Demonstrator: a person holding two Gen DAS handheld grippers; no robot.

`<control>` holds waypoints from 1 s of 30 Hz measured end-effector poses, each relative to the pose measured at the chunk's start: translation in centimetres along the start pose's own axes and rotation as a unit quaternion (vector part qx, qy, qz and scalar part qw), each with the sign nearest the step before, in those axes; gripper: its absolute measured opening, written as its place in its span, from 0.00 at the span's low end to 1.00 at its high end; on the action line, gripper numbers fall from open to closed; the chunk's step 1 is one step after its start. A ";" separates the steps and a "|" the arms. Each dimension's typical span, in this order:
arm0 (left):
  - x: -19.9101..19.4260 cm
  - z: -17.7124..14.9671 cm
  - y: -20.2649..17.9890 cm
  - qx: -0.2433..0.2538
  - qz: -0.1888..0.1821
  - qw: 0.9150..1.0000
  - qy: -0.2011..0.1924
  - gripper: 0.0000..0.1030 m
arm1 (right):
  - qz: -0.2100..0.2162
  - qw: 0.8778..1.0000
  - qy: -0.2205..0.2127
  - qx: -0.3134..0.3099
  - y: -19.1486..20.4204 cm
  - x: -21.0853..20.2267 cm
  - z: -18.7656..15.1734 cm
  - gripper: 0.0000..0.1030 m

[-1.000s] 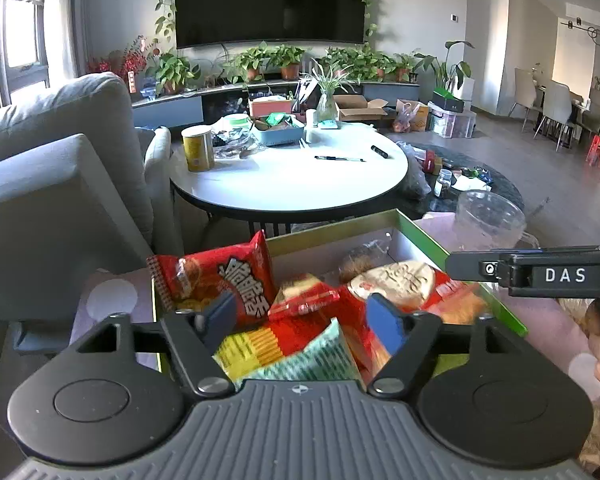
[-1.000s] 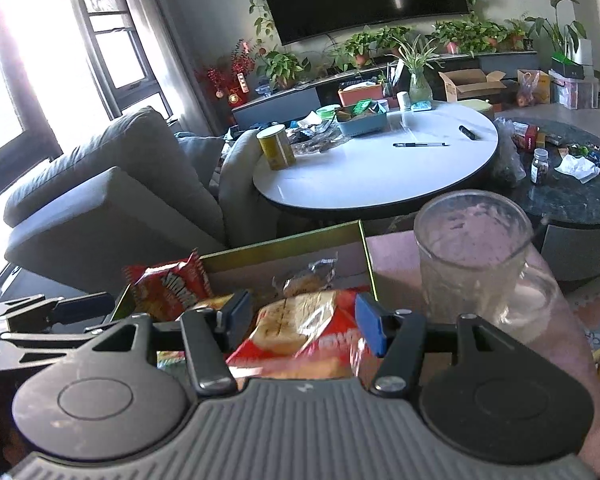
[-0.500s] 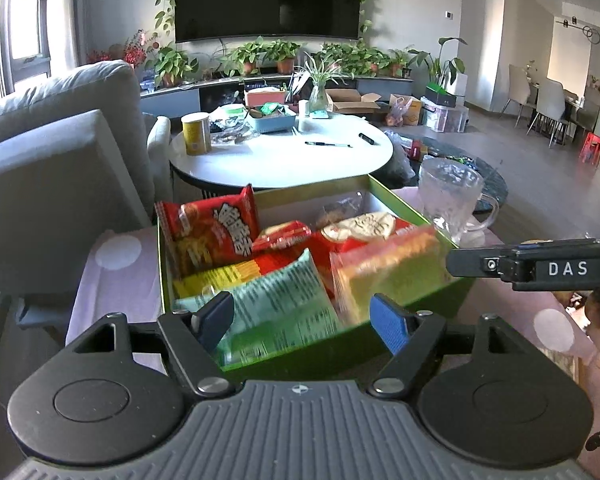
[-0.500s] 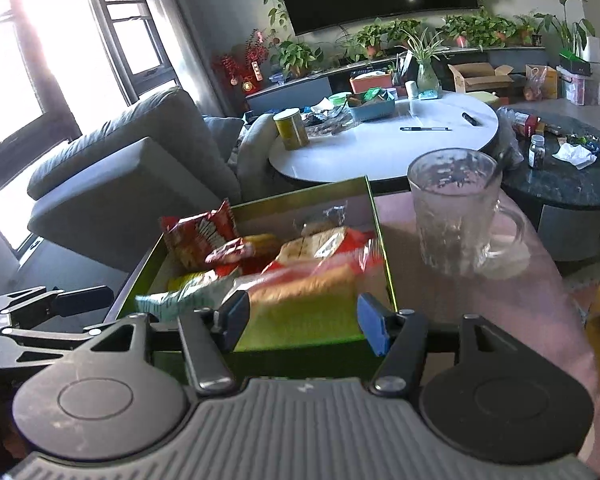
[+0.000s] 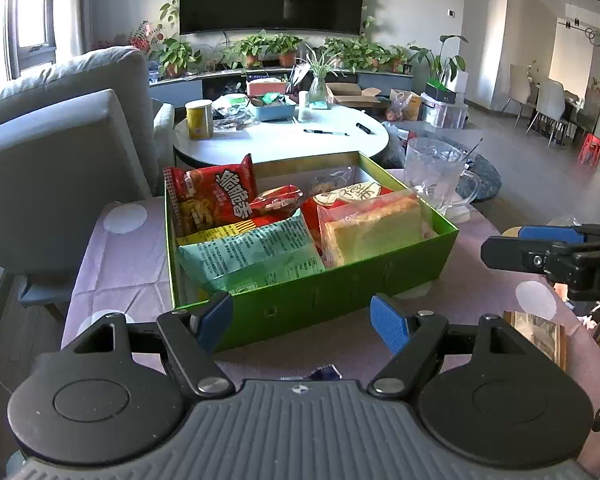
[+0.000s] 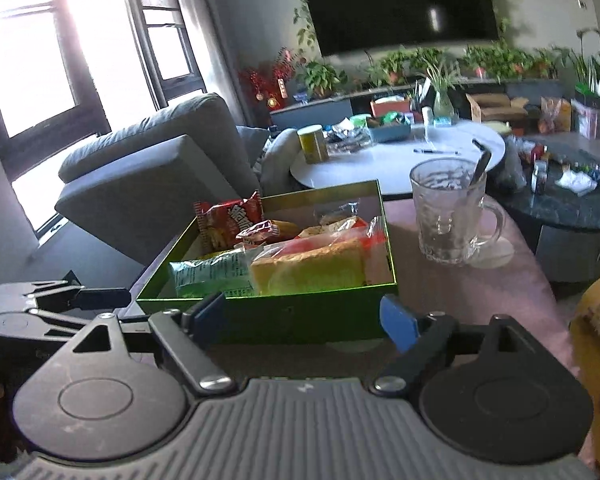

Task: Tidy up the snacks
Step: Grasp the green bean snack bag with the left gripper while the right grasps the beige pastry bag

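Green snack box (image 5: 324, 304) | ahead of both hand-held grippers | right jaws just widened, empty

Pink-clothed table (image 5: 120, 264): green snack box (image 5: 340, 300), glass mug (image 5: 436, 176) beside it.

Your right wrist view is soft with motion blur, and the tall dark-framed window (image 6: 40, 64) blows out white at upper left. Left wrist view is sharp, evenly daylit; both bend at the edges.
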State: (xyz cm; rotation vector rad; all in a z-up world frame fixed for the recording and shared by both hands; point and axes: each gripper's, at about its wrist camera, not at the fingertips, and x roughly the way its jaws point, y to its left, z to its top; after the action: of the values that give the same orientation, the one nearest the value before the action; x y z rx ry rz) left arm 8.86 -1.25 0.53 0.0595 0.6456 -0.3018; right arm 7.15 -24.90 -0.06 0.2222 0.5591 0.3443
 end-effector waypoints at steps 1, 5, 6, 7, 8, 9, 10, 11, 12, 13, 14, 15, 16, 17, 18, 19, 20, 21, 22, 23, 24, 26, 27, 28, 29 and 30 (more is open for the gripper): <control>-0.3 -0.2 0.0 0.000 0.000 1.000 -0.001 0.71 | -0.001 1.000 -0.002 -0.002 0.1 -0.2 -0.1 0.60; -1.2 -0.9 0.0 -0.002 0.002 1.000 -0.001 0.71 | -0.004 1.000 -0.001 0.003 -0.3 -0.9 -0.8 0.60; -1.3 -1.1 0.0 -0.004 0.002 1.000 0.000 0.71 | -0.007 1.000 -0.001 0.005 -0.4 -1.0 -0.9 0.60; -1.5 -1.4 0.0 -0.005 0.000 1.000 0.002 0.71 | -0.009 1.000 0.000 0.006 -0.5 -1.1 -1.0 0.60; -1.7 -1.7 -0.1 -0.006 -0.002 1.000 0.005 0.72 | -0.010 1.000 0.001 0.008 -0.7 -1.3 -1.1 0.60; -1.8 -2.0 -0.2 -0.006 -0.005 1.000 0.009 0.72 | -0.013 1.000 0.002 0.011 -0.9 -1.4 -1.3 0.60; -1.9 -2.4 -0.3 -0.005 -0.008 1.000 0.012 0.72 | -0.015 1.000 0.003 0.012 -1.0 -1.5 -1.4 0.60; -1.9 -2.9 -0.5 -0.005 -0.013 1.000 0.018 0.72 | -0.018 1.000 0.004 0.014 -1.1 -1.6 -1.6 0.60; -1.9 -3.2 -0.8 -0.004 -0.017 1.000 0.024 0.72 | -0.021 1.000 0.005 0.015 -1.3 -1.7 -1.8 0.60; -1.8 -3.7 -1.1 -0.002 -0.024 0.999 0.033 0.72 | -0.024 1.000 0.006 0.016 -1.5 -1.8 -2.0 0.60; -1.7 -4.2 -1.5 0.001 -0.030 0.999 0.041 0.72 | -0.027 0.999 0.009 0.017 -1.8 -1.8 -2.2 0.60; -1.6 -4.6 -1.9 0.006 -0.034 0.998 0.048 0.72 | -0.030 0.999 0.012 0.017 -2.0 -1.8 -2.4 0.60; -1.4 -5.1 -2.4 0.011 -0.039 0.998 0.056 0.72 | -0.033 0.999 0.017 0.019 -2.2 -1.8 -2.6 0.60; -1.3 -5.5 -2.8 0.016 -0.043 0.997 0.062 0.72 | -0.038 0.999 0.023 0.020 -2.5 -1.7 -2.9 0.60; -1.0 -5.9 -3.2 0.021 -0.045 0.996 0.070 0.72 | -0.041 0.999 0.028 0.020 -2.7 -1.6 -3.1 0.60; -0.7 -6.4 -3.5 0.023 -0.048 0.996 0.078 0.72 | -0.044 0.998 0.036 0.018 -2.9 -1.4 -3.4 0.60; -0.5 -6.6 -3.8 0.024 -0.050 0.995 0.085 0.72 | -0.045 0.998 0.043 0.014 -3.1 -1.3 -3.7 0.60; -0.2 -6.9 -4.1 0.026 -0.054 0.994 0.091 0.72 | -0.047 0.998 0.052 0.008 -3.3 -1.1 -4.1 0.60; 0.0 -7.1 -4.3 0.028 -0.056 0.993 0.096 0.72 | -0.050 0.997 0.059 0.002 -3.4 -0.8 -4.4 0.60; 0.1 -7.2 -4.5 0.031 -0.058 0.993 0.099 0.72 | -0.055 0.996 0.067 -0.004 -3.6 -0.6 -4.8 0.60; 0.2 -7.3 -4.8 0.034 -0.059 0.993 0.101 0.72 | -0.061 0.995 0.074 -0.009 -3.8 -0.4 -5.1 0.60; 0.4 -7.5 -5.2 0.037 -0.060 0.992 0.106 0.72 | -0.072 0.994 0.086 -0.015 -4.2 0.2 -5.8 0.60; 0.6 -7.5 -5.4 0.038 -0.060 0.992 0.109 0.72 | -0.076 0.993 0.090 -0.016 -4.4 0.3 -6.1 0.60; 0.7 -7.5 -5.4 0.038 -0.059 0.991 0.111 0.72 | -0.081 0.992 0.094 -0.015 -4.8 0.5 -6.3 0.61; 1.0 -7.5 -5.5 0.038 -0.058 0.991 0.114 0.72 | -0.087 0.991 0.098 -0.014 -5.1 0.7 -6.5 0.61; 1.1 -7.5 -5.6 0.038 -0.058 0.991 0.116 0.72 | -0.090 0.991 0.101 -0.012 -5.4 0.8 -6.6 0.61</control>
State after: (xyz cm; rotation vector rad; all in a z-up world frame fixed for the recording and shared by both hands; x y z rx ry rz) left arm 3.66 -5.74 -5.95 0.1317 0.8694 -0.4356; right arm 5.51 -28.81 -7.53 0.1132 0.7697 0.1992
